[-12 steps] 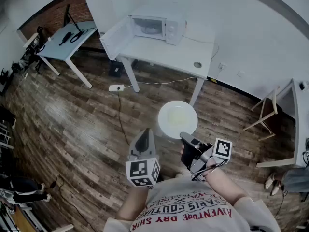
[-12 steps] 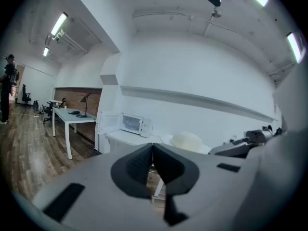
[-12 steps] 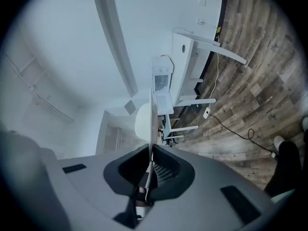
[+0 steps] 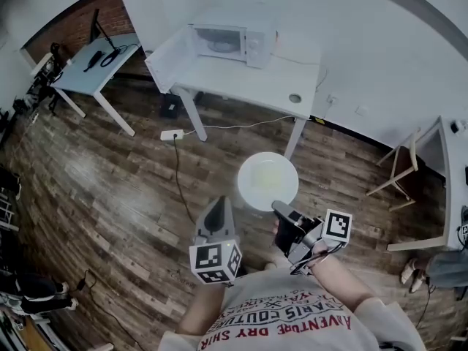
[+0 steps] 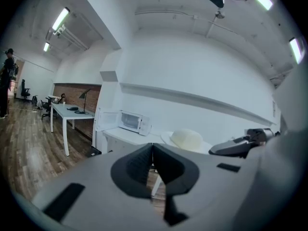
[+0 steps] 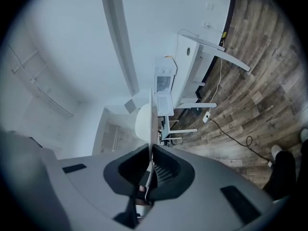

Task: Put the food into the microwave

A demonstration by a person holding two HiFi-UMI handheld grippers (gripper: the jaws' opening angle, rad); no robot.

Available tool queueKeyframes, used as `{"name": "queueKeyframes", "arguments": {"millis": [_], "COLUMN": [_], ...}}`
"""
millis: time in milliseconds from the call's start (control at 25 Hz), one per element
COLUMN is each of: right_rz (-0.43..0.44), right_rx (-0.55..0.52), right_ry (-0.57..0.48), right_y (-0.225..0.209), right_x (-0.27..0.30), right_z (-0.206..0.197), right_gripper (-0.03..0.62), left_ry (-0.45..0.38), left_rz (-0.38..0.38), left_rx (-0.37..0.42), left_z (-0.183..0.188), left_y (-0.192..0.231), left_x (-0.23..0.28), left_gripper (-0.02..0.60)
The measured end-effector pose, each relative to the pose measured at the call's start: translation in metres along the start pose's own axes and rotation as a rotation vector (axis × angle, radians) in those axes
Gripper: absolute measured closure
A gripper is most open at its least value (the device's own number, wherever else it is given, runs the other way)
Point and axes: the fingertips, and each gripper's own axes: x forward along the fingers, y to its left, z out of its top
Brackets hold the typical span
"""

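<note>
The desk (image 4: 252, 79) has slid a little up the head view, while the plate of food (image 4: 268, 180) hangs by its rim, clamped in the right gripper's (image 4: 278, 208) jaws; the left gripper's (image 4: 218, 203) jaws are together and empty, and the open microwave (image 4: 228, 42) waits far off at 11 o'clock.

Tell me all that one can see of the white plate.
The plate is round, white and smooth, like ceramic or plastic, with a flat rim. A pale rounded mound of food sits at its middle. It is held level in the air above the wooden floor, its near rim pinched by the right claw. Nothing else touches it.
</note>
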Motion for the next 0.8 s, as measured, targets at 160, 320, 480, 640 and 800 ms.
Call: {"name": "queueKeyframes", "arguments": {"millis": [160, 320, 480, 640, 800], "right_rz": [0.023, 0.013, -0.011, -0.026, -0.019], "right_rx": [-0.034, -0.063, -0.043, -0.022, -0.004], "right_ry": [-0.001, -0.019, -0.049, -0.089, -0.102], "right_y": [0.005, 0.008, 0.005, 0.004, 0.004], "right_x": [0.008, 0.029, 0.058, 0.1, 0.146], "right_z": [0.008, 0.013, 0.017, 0.018, 0.016], "right_gripper": [0.574, 0.574, 0.575, 0.574, 0.574], "left_ry": [0.007, 0.012, -0.001, 0.002, 0.01], "left_rz": [-0.02, -0.046, -0.07, -0.084, -0.065], "left_rx": [-0.003, -0.016, -0.014, 0.005, 0.033], "left_z": [-0.001, 0.002, 0.016, 0.03, 0.044], "left_y": [0.003, 0.02, 0.049, 0.095, 0.145], "left_x": [0.011, 0.024, 0.042, 0.055, 0.066], "left_gripper": [0.575, 0.575, 0.575, 0.575, 0.575]}}
